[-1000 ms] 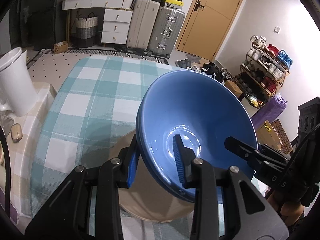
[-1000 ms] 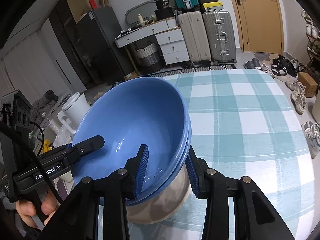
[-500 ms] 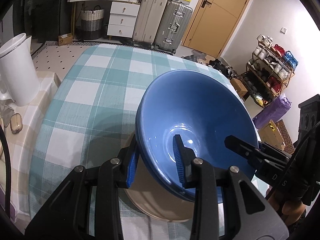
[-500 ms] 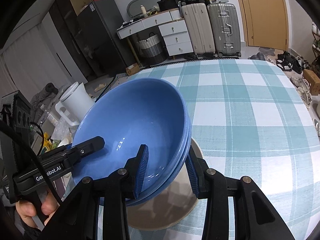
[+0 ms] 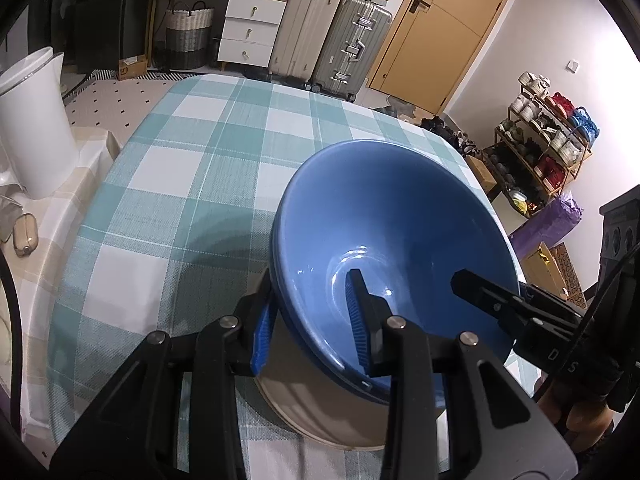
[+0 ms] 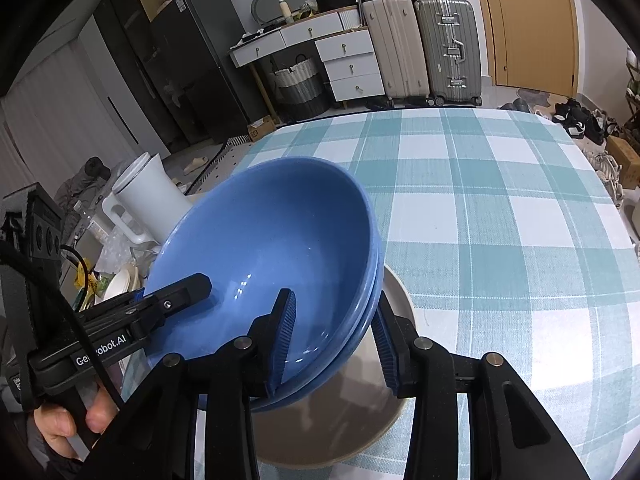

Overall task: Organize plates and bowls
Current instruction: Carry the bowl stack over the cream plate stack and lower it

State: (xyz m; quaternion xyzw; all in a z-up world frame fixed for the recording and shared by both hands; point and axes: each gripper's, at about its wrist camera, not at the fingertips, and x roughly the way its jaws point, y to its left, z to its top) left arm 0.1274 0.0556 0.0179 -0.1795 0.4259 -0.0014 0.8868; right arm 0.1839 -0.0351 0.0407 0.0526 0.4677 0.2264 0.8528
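Two nested blue bowls (image 5: 384,232) (image 6: 276,240) hang just above a beige plate (image 5: 320,408) (image 6: 332,412) on the checked tablecloth. My left gripper (image 5: 310,320) is shut on the near rim of the blue bowls, one pad inside and one outside. My right gripper (image 6: 334,338) is shut on the opposite rim the same way. Each gripper shows in the other's view: the right one (image 5: 516,312) at the bowls' right rim, the left one (image 6: 132,320) at their left rim. The bowls hide most of the plate.
The teal-and-white checked tablecloth (image 5: 208,168) (image 6: 500,220) stretches far beyond the bowls. A white kettle (image 5: 28,120) (image 6: 144,200) stands on a side counter left of the table. Suitcases, drawers and a shoe rack stand beyond on the floor.
Both grippers have lowered the blue bowls towards the beige plate and drawn them a little nearer. The grips have not changed.
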